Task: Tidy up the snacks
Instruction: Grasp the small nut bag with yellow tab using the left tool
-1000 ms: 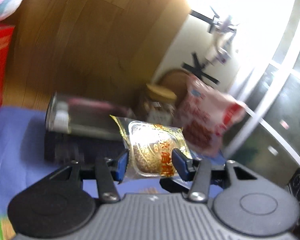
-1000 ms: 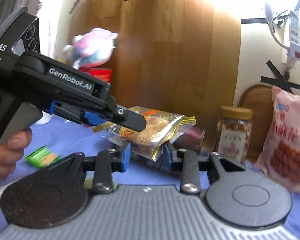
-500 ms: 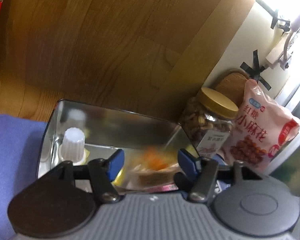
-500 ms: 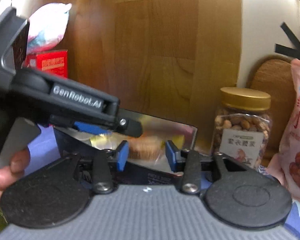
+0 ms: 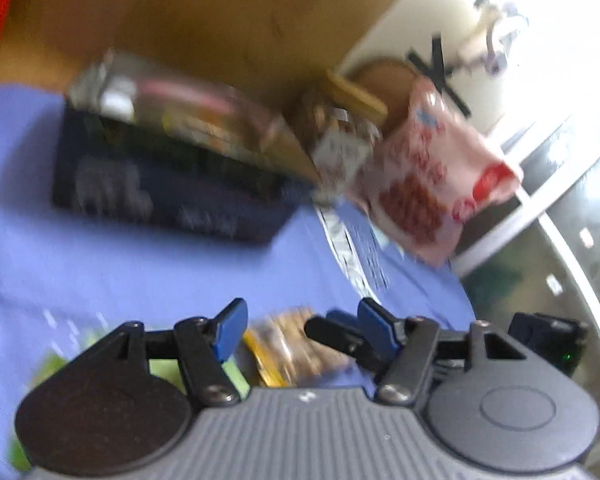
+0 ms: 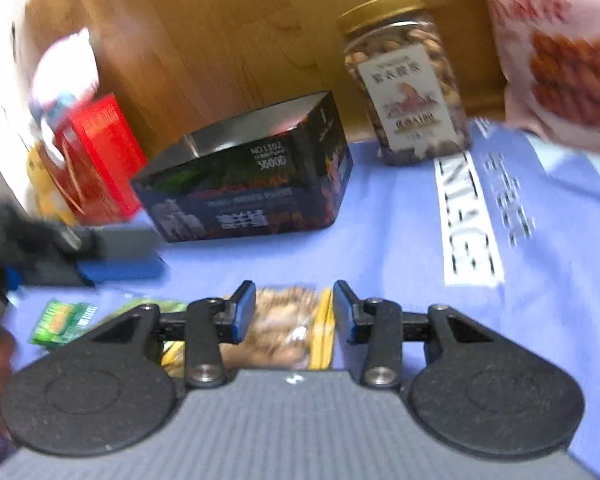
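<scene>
A dark open box (image 6: 256, 184) with a silver lining stands on the blue cloth; it also shows blurred in the left wrist view (image 5: 168, 176), with packets inside. My left gripper (image 5: 300, 328) is open and empty, low over the cloth. A clear snack packet with a yellow edge (image 5: 292, 348) lies just beyond it. My right gripper (image 6: 294, 310) is open, its fingers either side of the same kind of packet (image 6: 288, 320) lying on the cloth. The right gripper's finger (image 5: 340, 336) shows beside my left one.
A nut jar with a gold lid (image 6: 404, 80) and a pink snack bag (image 6: 560, 52) stand at the back right. A red box (image 6: 96, 156) stands left of the dark box. Green packets (image 6: 64, 320) lie on the cloth (image 6: 400, 220) at the left.
The left gripper let its packet go into the box and pulled back low over the cloth. Both grippers have come down from the box to a packet lying on the cloth.
</scene>
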Motion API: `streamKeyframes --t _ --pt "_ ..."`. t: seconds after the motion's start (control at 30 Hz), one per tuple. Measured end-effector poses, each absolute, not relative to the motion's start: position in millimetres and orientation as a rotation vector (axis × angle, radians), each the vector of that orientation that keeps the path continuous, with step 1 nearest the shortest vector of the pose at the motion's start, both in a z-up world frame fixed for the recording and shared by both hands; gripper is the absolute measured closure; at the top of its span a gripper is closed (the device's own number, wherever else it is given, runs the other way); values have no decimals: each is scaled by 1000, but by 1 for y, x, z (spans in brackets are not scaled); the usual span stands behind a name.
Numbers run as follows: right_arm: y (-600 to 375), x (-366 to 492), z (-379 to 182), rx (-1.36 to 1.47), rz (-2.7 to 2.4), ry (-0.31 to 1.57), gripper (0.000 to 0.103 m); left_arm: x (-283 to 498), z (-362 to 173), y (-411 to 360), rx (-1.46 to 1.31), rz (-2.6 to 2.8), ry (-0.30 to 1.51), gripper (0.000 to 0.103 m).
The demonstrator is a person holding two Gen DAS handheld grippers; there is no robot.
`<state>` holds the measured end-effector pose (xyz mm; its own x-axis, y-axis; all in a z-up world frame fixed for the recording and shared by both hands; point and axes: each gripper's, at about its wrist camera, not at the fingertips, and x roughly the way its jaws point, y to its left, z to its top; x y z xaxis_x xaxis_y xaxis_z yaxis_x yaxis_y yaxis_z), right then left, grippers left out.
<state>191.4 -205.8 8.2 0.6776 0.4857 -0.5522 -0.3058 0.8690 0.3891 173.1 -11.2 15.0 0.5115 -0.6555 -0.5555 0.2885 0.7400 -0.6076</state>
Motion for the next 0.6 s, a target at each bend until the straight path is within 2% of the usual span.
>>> streamKeyframes --t 0.07,0.1,0.17,0.23,0.27,0.43,0.47,0.53,0.6 --pt "-211 177 2 331 464 708 74 172 5 -23 -480 -614 905 41" --pt "-212 169 1 337 457 704 77 167 1 -27 -466 -597 904 43" --pt "-216 154 2 353 432 683 93 162 2 -34 -446 -589 900 55" --pt "-226 135 6 376 396 651 101 158 0 -37 -528 -687 947 76" --pt "-232 126 8 395 390 633 101 154 0 -44 -568 -751 970 77" --pt "-256 75 15 361 282 551 100 122 15 -80 -440 -819 919 76" --pt "-262 67 16 357 257 536 96 119 19 -79 -441 -818 897 74" --pt "-273 60 18 382 253 523 96 120 27 -67 -427 -763 855 60" --pt "-279 65 18 424 295 530 95 129 35 -55 -402 -661 819 56"
